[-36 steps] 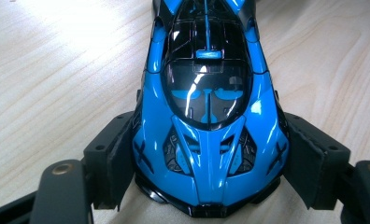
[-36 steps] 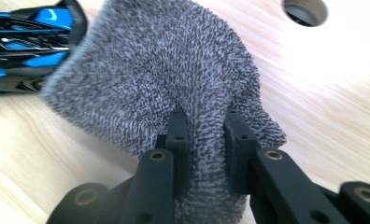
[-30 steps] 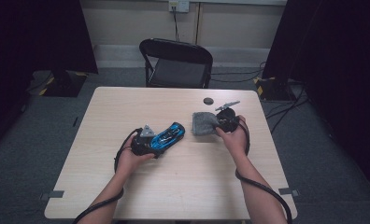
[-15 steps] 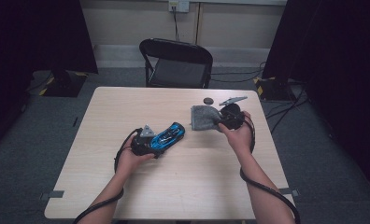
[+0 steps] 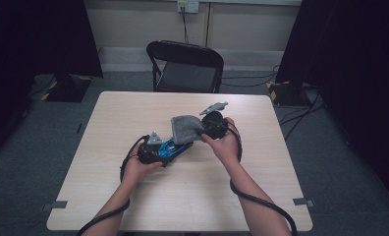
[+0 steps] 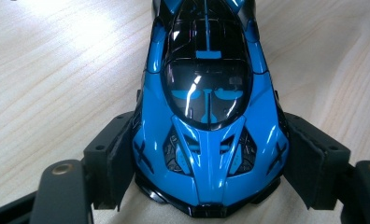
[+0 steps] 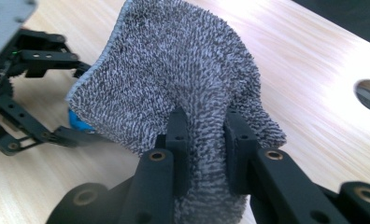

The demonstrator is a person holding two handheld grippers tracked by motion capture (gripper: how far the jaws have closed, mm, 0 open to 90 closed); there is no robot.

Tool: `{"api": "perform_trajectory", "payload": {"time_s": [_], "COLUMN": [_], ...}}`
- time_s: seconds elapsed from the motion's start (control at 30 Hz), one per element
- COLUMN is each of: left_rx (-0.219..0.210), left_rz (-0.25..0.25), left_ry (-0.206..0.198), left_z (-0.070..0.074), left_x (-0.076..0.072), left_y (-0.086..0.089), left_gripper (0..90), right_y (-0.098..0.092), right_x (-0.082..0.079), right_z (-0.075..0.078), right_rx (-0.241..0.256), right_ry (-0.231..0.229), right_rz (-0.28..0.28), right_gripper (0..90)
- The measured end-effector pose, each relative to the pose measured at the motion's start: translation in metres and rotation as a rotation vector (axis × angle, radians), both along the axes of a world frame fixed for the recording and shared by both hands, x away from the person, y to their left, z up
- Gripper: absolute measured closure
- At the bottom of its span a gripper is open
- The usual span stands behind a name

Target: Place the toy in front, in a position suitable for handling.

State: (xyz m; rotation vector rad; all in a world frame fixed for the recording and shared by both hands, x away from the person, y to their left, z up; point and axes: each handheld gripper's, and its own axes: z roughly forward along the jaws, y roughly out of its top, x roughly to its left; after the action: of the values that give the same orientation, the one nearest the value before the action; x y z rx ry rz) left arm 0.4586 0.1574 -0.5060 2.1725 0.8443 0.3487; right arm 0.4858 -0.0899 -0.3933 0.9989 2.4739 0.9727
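Around: bare counter [image 5: 109, 162]; nothing blocks either claw.
Left claw [image 6: 206, 154]: clamped on blue toy car [image 6: 206, 107].
Right claw [image 7: 205, 140]: pinching grey cloth [image 7: 174, 70], held over car's far end.

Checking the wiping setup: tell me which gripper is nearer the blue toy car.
Left. The left gripper clamps the blue toy car; the right gripper holds the grey cloth just beside it.

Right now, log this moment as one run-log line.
left gripper: shut on blue toy car | right gripper: shut on grey terry cloth | cloth: over car | wooden table
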Motion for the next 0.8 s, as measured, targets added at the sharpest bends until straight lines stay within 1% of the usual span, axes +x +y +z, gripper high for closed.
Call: {"api": "perform_trajectory", "payload": {"time_s": [0.13, 0.23, 0.3, 0.5, 0.63, 0.8], "left_rx": [-0.001, 0.000, -0.001, -0.002, -0.001, -0.001], "left_rz": [0.001, 0.002, 0.003, 0.004, 0.004, 0.005], "left_ry": [0.000, -0.001, -0.001, 0.000, 0.001, 0.001], "left_z": [0.000, 0.000, 0.000, 0.000, 0.000, 0.000], "left_x": [0.000, 0.000, 0.000, -0.001, -0.001, -0.001], "left_y": [0.000, 0.000, 0.000, 0.000, 0.000, 0.000], "left_gripper": [25.5, 25.5, 25.5, 25.5, 25.5, 25.5], "right_y": [0.019, 0.030, 0.036, 0.047, 0.052, 0.054], "right_x": [-0.003, -0.005, -0.006, -0.009, -0.009, -0.009], "right_z": [-0.005, -0.010, -0.014, -0.022, -0.026, -0.032], "right_rx": [-0.017, -0.045, -0.047, -0.052, -0.071, -0.072], "right_ry": [0.004, 0.006, 0.019, 0.036, 0.037, 0.053], "right_rz": [0.038, 0.061, 0.073, 0.095, 0.097, 0.098], "right_gripper": [74.9, 74.9, 74.9, 74.8, 74.8, 74.7]}}
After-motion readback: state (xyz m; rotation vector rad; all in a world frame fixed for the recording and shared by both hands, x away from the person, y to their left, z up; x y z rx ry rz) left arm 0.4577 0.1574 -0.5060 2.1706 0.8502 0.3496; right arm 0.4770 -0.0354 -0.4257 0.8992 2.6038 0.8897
